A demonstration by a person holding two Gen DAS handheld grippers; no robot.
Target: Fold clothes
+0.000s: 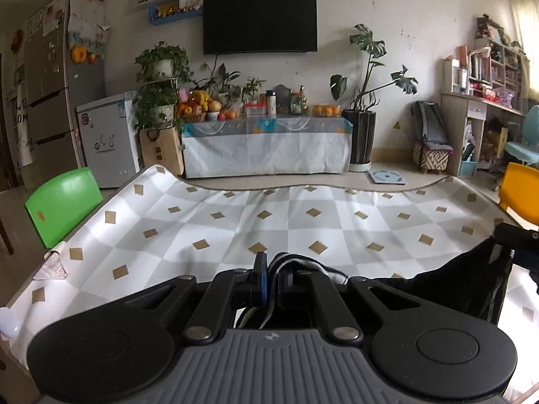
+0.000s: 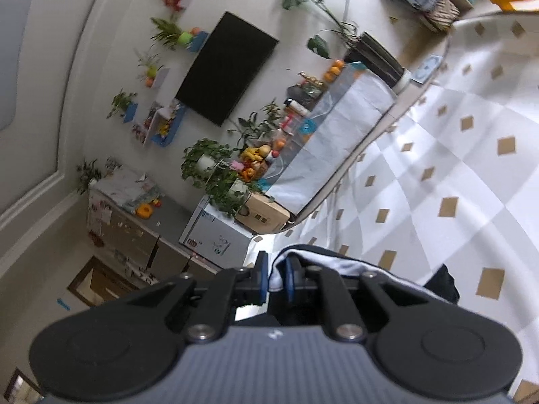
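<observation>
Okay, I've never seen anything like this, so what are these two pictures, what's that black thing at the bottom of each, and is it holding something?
Each picture comes from a camera mounted on a hand-held two-finger gripper, looking forward along its fingers; a person carries one in each hand. The black shape at the bottom is the gripper itself. The upright view is the left gripper, shut on a striped edge of a dark garment. The tilted view is the right gripper, shut on a white and dark fold of cloth. The dark garment hangs between them over a table covered with a white and grey checked cloth with tan diamonds. Beyond are a green plastic chair and a living room.
</observation>
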